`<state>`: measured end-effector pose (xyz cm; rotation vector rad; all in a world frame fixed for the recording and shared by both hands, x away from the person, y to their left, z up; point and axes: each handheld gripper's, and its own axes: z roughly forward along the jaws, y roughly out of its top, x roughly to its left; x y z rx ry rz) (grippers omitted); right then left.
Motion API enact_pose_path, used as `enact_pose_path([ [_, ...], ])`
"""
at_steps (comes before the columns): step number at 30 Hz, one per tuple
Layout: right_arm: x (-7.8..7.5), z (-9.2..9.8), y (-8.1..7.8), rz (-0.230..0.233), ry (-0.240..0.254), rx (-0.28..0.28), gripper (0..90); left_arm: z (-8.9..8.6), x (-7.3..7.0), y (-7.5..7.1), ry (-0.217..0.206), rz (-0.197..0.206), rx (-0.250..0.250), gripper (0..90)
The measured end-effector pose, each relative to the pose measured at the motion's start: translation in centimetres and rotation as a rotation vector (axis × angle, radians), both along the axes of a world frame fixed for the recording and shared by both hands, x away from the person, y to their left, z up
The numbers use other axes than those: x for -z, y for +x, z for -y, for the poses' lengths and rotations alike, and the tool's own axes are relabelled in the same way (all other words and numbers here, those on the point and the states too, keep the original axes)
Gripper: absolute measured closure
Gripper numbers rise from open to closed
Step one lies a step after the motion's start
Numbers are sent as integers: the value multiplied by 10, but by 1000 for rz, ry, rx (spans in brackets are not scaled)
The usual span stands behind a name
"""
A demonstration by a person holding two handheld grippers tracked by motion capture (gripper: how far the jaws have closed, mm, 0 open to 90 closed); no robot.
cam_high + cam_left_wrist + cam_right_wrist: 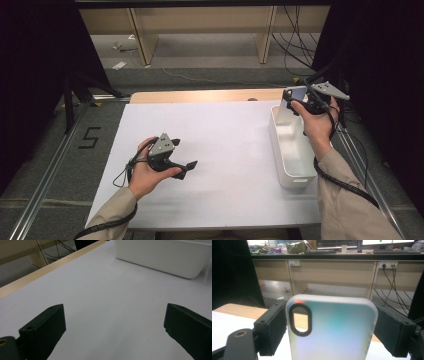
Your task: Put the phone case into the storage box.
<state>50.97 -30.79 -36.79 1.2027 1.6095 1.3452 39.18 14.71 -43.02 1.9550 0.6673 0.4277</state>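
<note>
**Phone case held over the bin**

My right gripper (294, 102) is clenched on the translucent phone case (332, 327), its 2 jaws pressing the case's edges. I hold it upright above the far end of the white bin (292, 177). My left gripper (187, 167) rests on the white table sheet (225, 150), jaws spread wide and holding nothing, well apart from the bin.

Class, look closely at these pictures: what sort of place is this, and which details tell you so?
Probably a lab or workshop room. A person works handheld grippers over a white-covered table, loose cables trail across the floor, and computer monitors stand on a cluttered bench behind.
</note>
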Motion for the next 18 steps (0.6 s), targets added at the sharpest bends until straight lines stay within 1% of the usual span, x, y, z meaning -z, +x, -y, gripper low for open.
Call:
enact_pose_path([
  [18, 1, -2, 3, -1, -5, 3, 183, 0, 0, 0, -3, -1, -1, 35],
])
